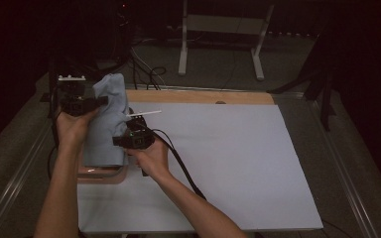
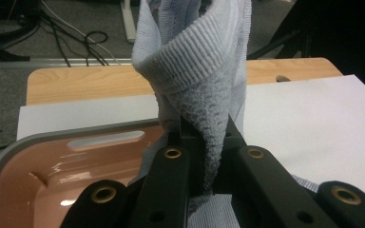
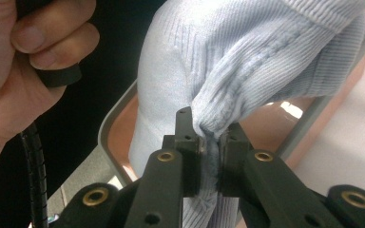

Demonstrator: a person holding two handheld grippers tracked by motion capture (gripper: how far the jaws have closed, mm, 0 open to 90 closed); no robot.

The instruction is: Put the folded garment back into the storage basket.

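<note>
You had the pale blue knitted cloth [image 1: 108, 119] off the bench [image 1: 228, 163] and hanging in the air between your 2 grippers, its lower part draped down into the pink tray [image 1: 99, 174] with the grey rim at the bench's left edge.

The left gripper [image 1: 82, 105] had its jaws pressed together on a fold of the cloth; in the left gripper view the ribbed hem [image 2: 190, 61] rose straight up from between them, with the tray [image 2: 43, 171] just below.

The right gripper [image 1: 135, 140] was likewise pinching the cloth. In the right gripper view its jaws were nearly closed on a bunched ridge of the knit [image 3: 247, 61], and your left hand [image 3: 19, 57] showed farther off, curled around its own gripper handle.

So the pick-up looked finished: both grips were set, 1 high at the back left and 1 lower and nearer the middle of the bench.

What was left, as I judged it, was the larger part. The cloth was still crumpled and doubled over itself, not spread or folded, and most of it was still over the tray rather than over the white sheet [image 1: 258, 148] that covers the bench. You would have had to carry it clear of the tray, draw the 2 grips apart to open it out, and lay it flat on that sheet.

A thin white stick [image 1: 146, 113] lay on the sheet just beyond the right gripper, untouched.
</note>
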